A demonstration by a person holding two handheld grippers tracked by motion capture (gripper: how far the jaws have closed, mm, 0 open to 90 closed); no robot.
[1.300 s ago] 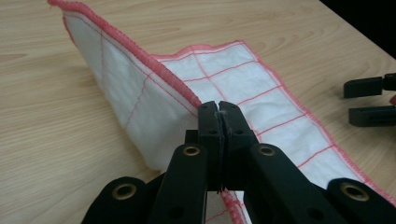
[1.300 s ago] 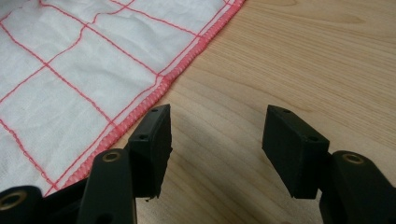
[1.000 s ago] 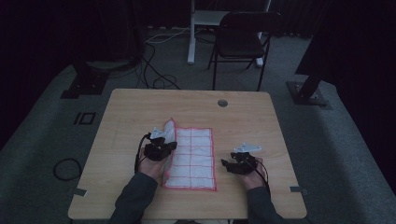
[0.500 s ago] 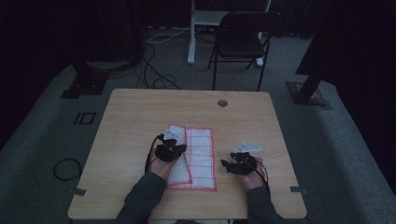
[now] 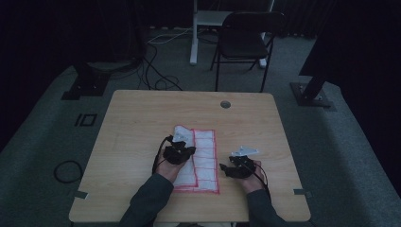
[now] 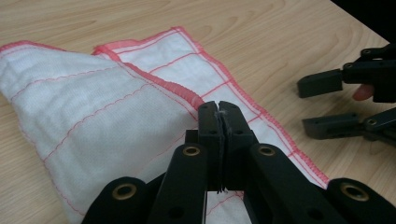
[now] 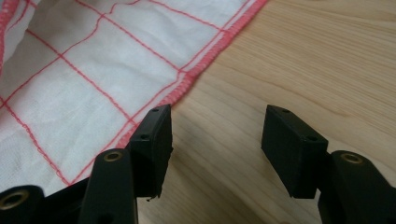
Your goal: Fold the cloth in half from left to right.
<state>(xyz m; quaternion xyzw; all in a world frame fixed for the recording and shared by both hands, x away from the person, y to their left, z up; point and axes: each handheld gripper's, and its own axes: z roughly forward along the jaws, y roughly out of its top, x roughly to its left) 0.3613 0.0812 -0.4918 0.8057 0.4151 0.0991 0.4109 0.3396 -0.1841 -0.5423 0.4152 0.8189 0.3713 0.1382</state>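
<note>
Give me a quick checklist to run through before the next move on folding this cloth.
1. Left gripper shut on the cloth: ok, its jaws pinch the red-hemmed edge.
2. Lifted edge carried over the flat part: ok, a flap lies folded over.
3. Right gripper open and free: ok, nothing between its jaws.
4. Right gripper clear of the cloth: ok, over bare table beside the hem.
5. Edges line up squarely: cannot tell.

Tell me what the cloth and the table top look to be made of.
Cloth: thin woven fabric, likely cotton, matte white; an open weave shows, with a red stitched grid and red overlocked hem. Table top: light wood or wood-look laminate, smooth with low sheen; flowing grain lines show, but whether it is solid wood is unclear.
</note>
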